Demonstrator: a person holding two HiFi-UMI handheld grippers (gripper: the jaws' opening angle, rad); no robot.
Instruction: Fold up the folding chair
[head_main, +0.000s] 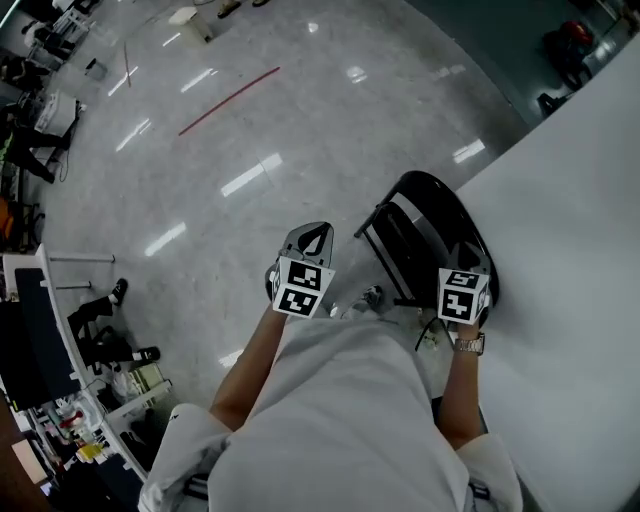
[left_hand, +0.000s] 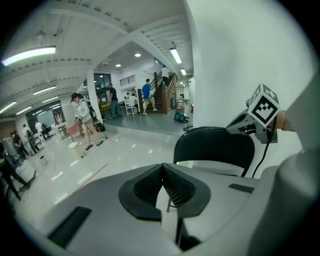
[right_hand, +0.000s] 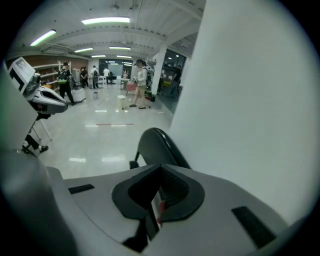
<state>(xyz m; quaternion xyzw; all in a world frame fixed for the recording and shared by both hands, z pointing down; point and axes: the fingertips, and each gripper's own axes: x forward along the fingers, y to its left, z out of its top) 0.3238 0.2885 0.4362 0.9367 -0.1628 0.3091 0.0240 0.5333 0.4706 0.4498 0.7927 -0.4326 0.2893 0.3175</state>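
Observation:
A black folding chair (head_main: 425, 235) stands against the white wall, its frame looking nearly flat. Its curved backrest (left_hand: 215, 147) shows ahead of my left gripper and again in the right gripper view (right_hand: 157, 145). My left gripper (head_main: 313, 235) hangs over the bare floor to the left of the chair, jaws shut with nothing between them (left_hand: 162, 172). My right gripper (head_main: 463, 285) is close over the chair's near top edge. Its jaws are shut (right_hand: 160, 170), and the chair lies beyond the tips, so I cannot tell whether they touch it.
A large white wall (head_main: 570, 250) runs along the right. A red line (head_main: 228, 100) marks the glossy floor ahead. Desks and clutter (head_main: 40, 330) line the left side. Several people (left_hand: 82, 117) stand far off in the hall.

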